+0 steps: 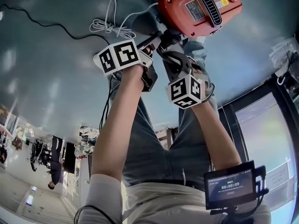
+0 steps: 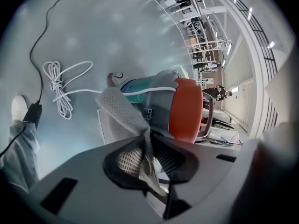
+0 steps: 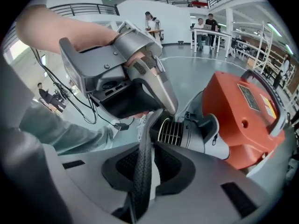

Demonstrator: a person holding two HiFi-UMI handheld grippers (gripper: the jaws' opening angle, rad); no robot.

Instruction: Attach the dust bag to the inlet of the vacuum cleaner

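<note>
The orange vacuum cleaner point(image 1: 187, 8) lies on the grey floor, its grey front end toward me. In the left gripper view, the grey mesh dust bag point(image 2: 122, 110) hangs from the vacuum's grey body point(image 2: 156, 99) into my left gripper point(image 2: 149, 157), whose pads pinch the fabric. In the right gripper view, my right gripper point(image 3: 145, 167) is shut on a dark mesh edge of the bag point(image 3: 141, 171), just before the ribbed grey inlet part point(image 3: 180, 133). My left gripper point(image 3: 126, 78) sits right above it. Both grippers point(image 1: 159, 41) point(image 1: 169, 56) meet at the vacuum's front.
A coiled white cord point(image 1: 108, 26) lies left of the vacuum, and a black cable point(image 1: 42, 20) runs across the floor further left. The person's jeans-clad legs point(image 1: 154, 148) fill the middle. A small screen point(image 1: 231, 185) hangs at the lower right, beside a glass panel point(image 1: 266, 125).
</note>
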